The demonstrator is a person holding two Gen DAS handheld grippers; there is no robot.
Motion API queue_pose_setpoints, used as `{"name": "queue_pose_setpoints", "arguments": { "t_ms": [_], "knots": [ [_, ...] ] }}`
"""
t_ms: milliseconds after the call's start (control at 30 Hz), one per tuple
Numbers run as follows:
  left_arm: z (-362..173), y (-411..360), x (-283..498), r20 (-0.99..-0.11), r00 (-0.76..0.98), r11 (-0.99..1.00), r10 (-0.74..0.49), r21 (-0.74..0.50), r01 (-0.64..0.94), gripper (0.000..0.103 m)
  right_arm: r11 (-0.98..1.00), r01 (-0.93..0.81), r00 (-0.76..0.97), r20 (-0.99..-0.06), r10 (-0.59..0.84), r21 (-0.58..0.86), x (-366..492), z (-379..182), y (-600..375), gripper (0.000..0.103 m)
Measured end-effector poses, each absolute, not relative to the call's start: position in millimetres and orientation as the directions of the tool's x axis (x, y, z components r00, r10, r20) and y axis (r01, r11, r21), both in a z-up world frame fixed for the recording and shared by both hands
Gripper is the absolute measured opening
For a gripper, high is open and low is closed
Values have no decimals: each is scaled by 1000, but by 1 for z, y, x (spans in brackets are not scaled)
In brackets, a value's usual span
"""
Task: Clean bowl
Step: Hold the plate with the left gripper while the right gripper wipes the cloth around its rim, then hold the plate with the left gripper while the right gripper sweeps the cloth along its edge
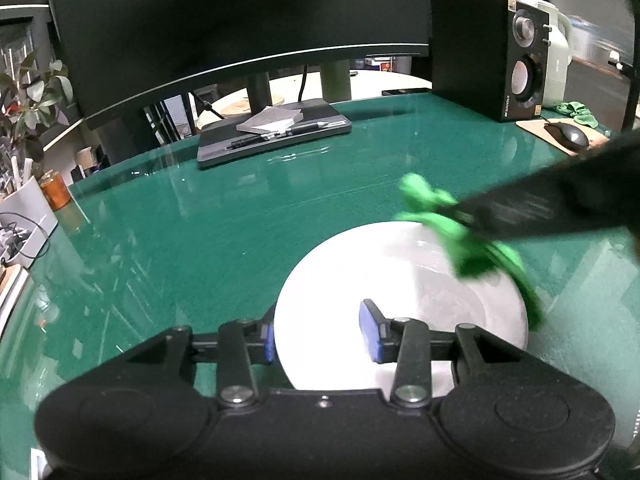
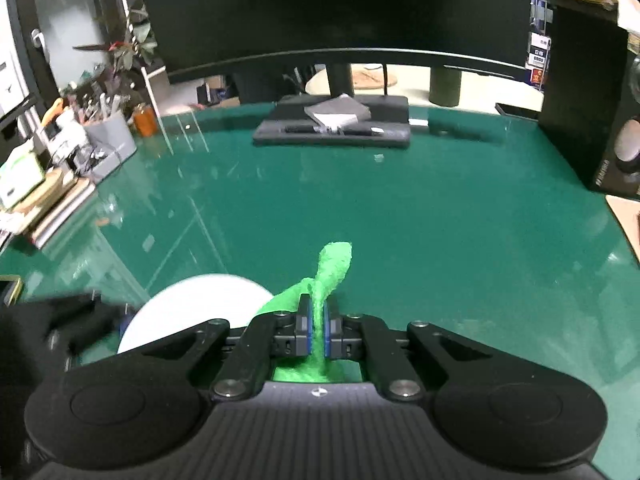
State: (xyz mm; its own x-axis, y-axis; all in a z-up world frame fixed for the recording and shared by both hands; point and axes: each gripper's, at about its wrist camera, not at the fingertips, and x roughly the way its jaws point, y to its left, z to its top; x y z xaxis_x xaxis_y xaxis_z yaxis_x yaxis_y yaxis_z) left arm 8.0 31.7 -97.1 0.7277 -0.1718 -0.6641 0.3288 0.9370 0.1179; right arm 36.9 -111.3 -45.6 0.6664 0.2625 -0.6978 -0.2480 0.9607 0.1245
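Blue pads (image 2: pixel 305 330) of the right gripper (image 2: pixel 316 330) are pinched tight on a green cloth (image 2: pixel 332 268), which hangs over the far right rim of the white bowl (image 1: pixel 360 272). Left gripper (image 1: pixel 322 338) straddles the near left rim, jaws partly apart, one pad inside, one outside; contact unclear. Bowl sits on a green table (image 1: pixel 240 208).

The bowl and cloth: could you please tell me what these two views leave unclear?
- Left wrist view: bowl near rim hidden by the left gripper; pad contact unclear.
- Left wrist view: green cloth motion-blurred; contact with the bowl uncertain.
- Right wrist view: bowl interior hidden behind the right gripper.
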Motion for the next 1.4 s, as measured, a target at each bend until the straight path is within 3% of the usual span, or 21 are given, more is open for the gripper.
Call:
{"name": "queue_pose_setpoints", "arguments": {
  "t_ms": [267,433,600,800,1067,1167,1400],
  "knots": [
    [-97,31,11,-665,727,936,-169,122,329,40,955,-273,692,-665,280,118,48,-44,-99,5],
    [-97,31,12,-664,729,936,-169,123,329,41,951,-286,661,-695,283,115,34,-43,-113,5],
    [-98,32,13,-663,727,933,-177,122,338,41,920,-390,695,-642,323,41,16,-33,-116,5],
    [-97,35,16,-668,719,936,-194,94,340,41,794,-581,694,-618,369,-179,1,-41,-102,5],
    [-98,34,17,-671,717,939,-191,87,333,41,644,-755,547,-661,513,-125,-14,-31,-110,6],
    [-97,35,17,-674,713,939,-195,83,335,41,625,-751,587,-648,486,-211,-11,-34,-107,6],
    [-94,38,9,-700,677,923,-229,65,380,24,690,-679,665,-608,433,-251,14,-41,-106,6]
  ]
}}
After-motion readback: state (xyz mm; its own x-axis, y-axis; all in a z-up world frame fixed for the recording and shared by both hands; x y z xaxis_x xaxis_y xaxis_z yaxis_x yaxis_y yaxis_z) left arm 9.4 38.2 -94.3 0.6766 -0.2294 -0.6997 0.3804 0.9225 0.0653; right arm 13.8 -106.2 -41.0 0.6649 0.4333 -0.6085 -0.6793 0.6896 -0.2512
